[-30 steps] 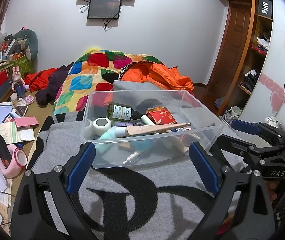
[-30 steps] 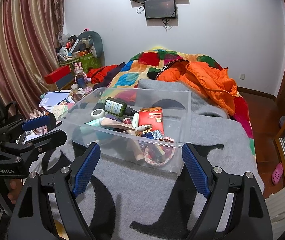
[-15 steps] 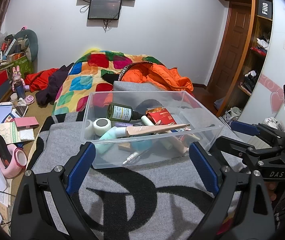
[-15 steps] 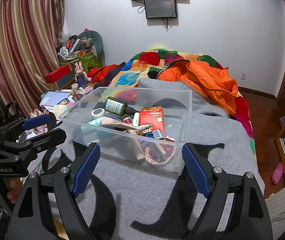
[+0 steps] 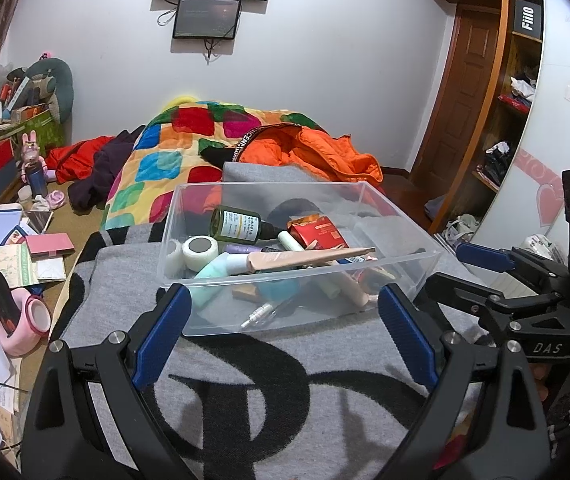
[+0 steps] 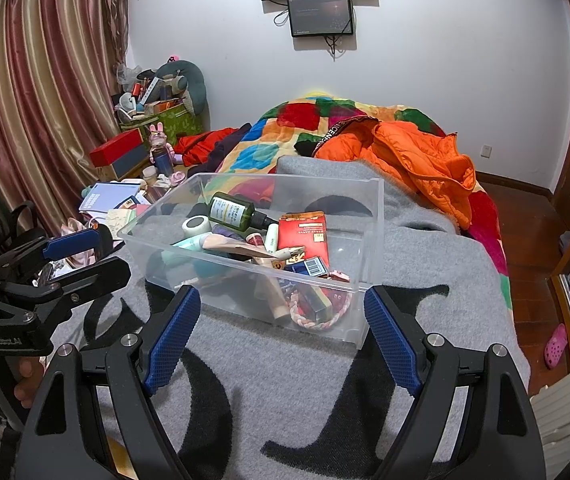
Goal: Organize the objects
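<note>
A clear plastic bin [image 5: 401,268] [image 6: 375,216] sits on a grey blanket on the bed. It holds a dark green bottle [image 5: 241,226] [image 6: 233,210], a red box [image 5: 317,232] [image 6: 303,230], a white tape roll [image 5: 201,246] [image 6: 195,224], a beige tube [image 5: 301,258], a teal tube and a braided cord [image 6: 317,322]. My left gripper [image 5: 285,324] is open and empty, just short of the bin's near wall. My right gripper [image 6: 281,324] is open and empty at the bin's near right corner. Each gripper shows in the other's view, the right one [image 5: 497,280] and the left one [image 6: 73,260].
The grey blanket [image 5: 265,380] covers the near bed. An orange jacket [image 6: 417,156] and a patchwork quilt [image 5: 173,148] lie behind the bin. A cluttered side table with books, a pink object [image 5: 29,320] and boxes stands at the left. A wardrobe [image 5: 525,100] is on the right.
</note>
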Demonstrator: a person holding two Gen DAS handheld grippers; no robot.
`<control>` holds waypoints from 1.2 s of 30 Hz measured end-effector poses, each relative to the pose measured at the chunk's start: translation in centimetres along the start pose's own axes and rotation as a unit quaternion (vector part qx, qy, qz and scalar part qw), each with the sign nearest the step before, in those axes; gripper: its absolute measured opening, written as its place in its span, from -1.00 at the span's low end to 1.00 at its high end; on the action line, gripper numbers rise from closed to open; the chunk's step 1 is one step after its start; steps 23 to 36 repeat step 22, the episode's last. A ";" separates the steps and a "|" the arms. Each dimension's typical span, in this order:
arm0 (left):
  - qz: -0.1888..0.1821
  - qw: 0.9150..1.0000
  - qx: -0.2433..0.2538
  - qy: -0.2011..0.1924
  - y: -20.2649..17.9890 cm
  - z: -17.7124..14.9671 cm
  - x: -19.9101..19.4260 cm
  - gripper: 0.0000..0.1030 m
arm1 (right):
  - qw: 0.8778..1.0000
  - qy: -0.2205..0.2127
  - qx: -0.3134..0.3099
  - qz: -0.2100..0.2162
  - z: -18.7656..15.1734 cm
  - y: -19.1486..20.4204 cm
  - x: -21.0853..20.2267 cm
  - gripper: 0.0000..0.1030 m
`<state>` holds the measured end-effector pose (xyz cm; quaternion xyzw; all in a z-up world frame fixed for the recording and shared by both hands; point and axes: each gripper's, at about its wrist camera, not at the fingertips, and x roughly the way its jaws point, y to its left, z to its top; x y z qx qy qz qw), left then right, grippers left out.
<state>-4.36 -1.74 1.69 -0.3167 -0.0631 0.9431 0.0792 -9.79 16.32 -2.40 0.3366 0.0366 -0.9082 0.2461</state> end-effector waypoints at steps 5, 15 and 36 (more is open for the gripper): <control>-0.006 1.000 0.003 0.001 -0.3 0.0 -0.1 0.85 | 1.000 0.001 0.003 0.001 -0.2 0.1 0.1 0.59; -0.009 1.000 0.003 0.006 -0.4 -0.2 0.1 0.86 | 1.000 0.003 0.004 0.002 -0.5 0.0 0.2 0.59; -0.005 1.000 0.007 0.002 -0.5 -0.1 0.0 0.86 | 1.000 0.006 0.005 0.003 -0.7 0.2 0.3 0.59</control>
